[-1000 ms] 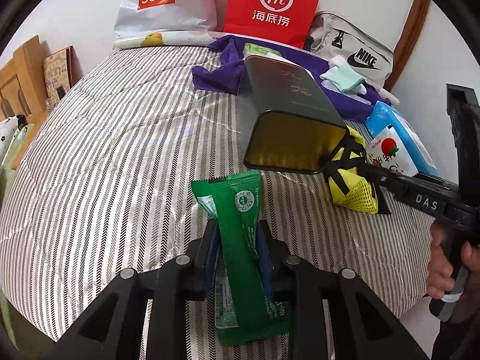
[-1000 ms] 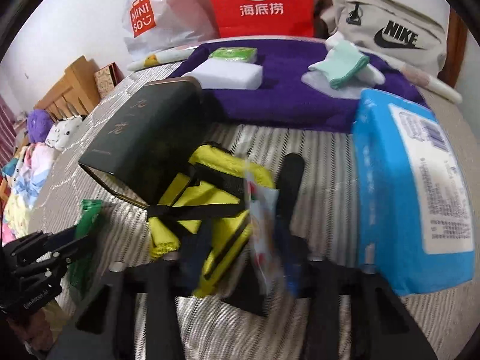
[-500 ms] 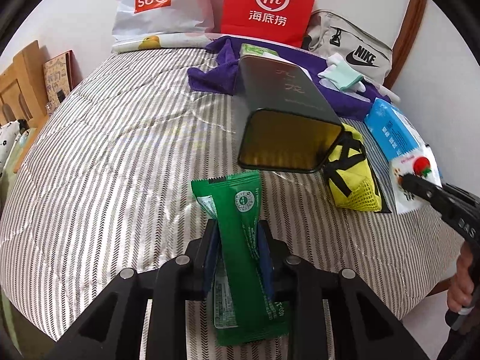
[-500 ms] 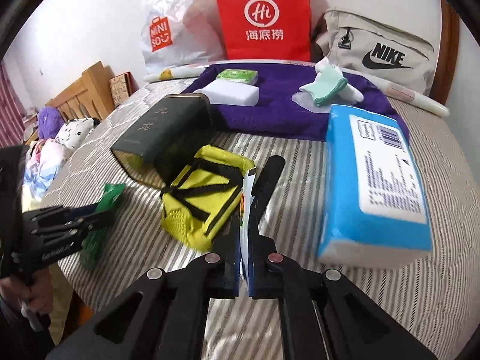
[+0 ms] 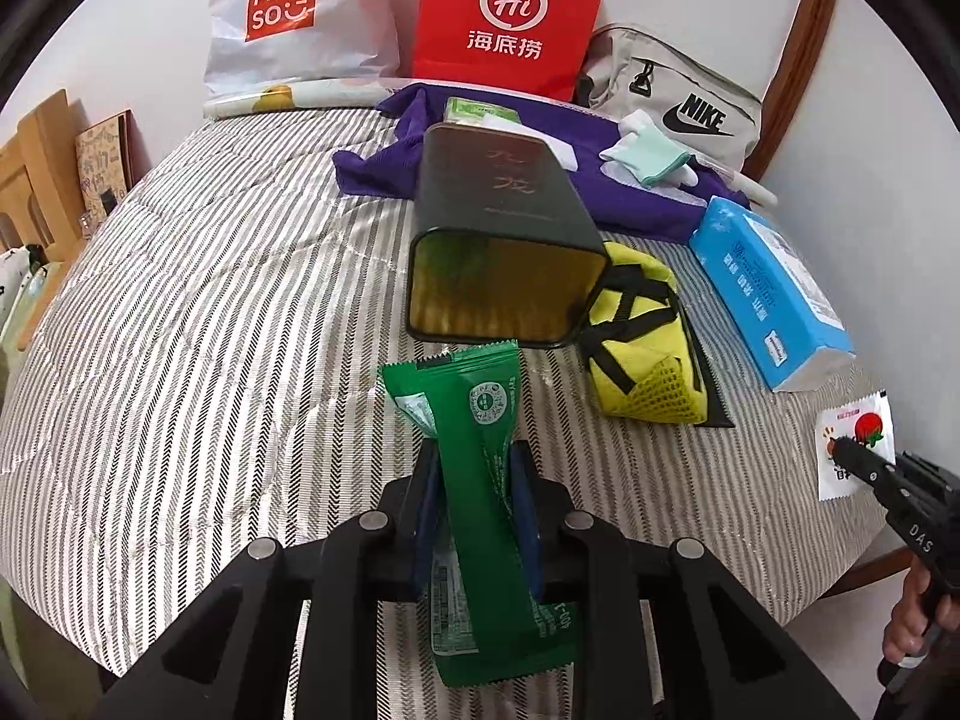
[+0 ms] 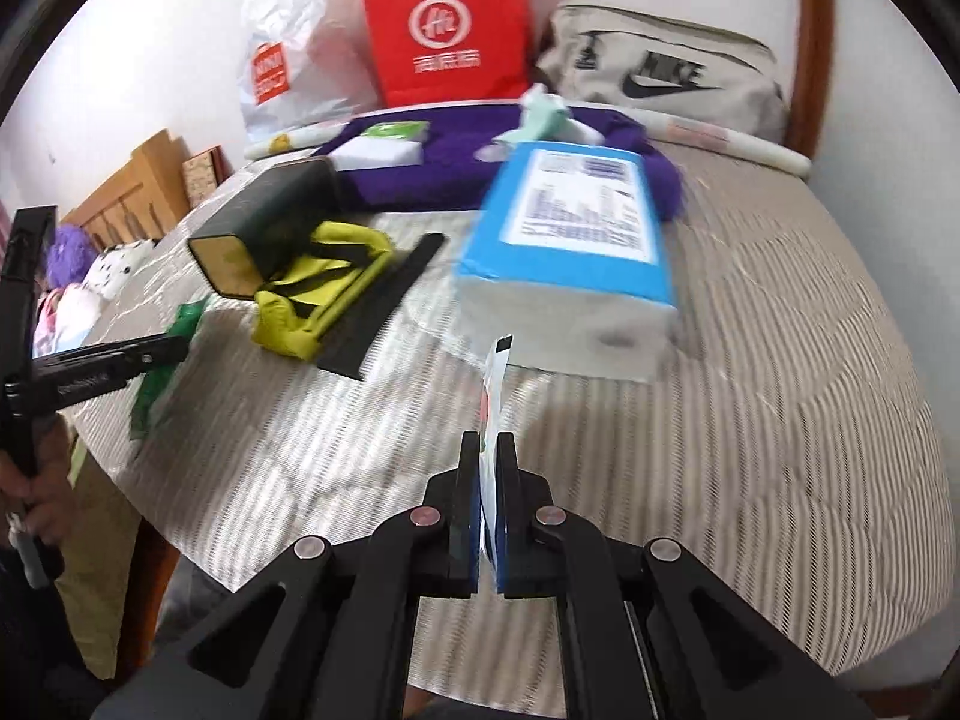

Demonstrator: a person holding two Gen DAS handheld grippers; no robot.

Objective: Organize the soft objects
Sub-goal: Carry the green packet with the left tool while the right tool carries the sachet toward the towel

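My left gripper (image 5: 473,456) is shut on a green snack packet (image 5: 480,432), held above the striped bed just in front of the open mouth of a dark tin box (image 5: 501,234) lying on its side. My right gripper (image 6: 491,450) is shut on a thin white sachet (image 6: 493,396), seen edge-on; in the left wrist view the sachet (image 5: 855,441) shows a red tomato print at the bed's right edge. A yellow mesh pouch (image 5: 642,354) lies right of the tin. A blue tissue pack (image 5: 768,288) lies further right.
A purple cloth (image 5: 630,198) at the back holds a white sponge (image 6: 378,150), a green pack (image 5: 480,111) and mint gloves (image 5: 645,153). A Miniso bag (image 5: 282,6), red paper bag (image 5: 504,18) and Nike bag (image 5: 678,102) line the wall. A black strip (image 6: 384,306) lies beside the pouch.
My right gripper has pulled back from beside the yellow pouch toward the bed's right front edge, carrying the sachet. My left gripper with the green packet has stayed put.
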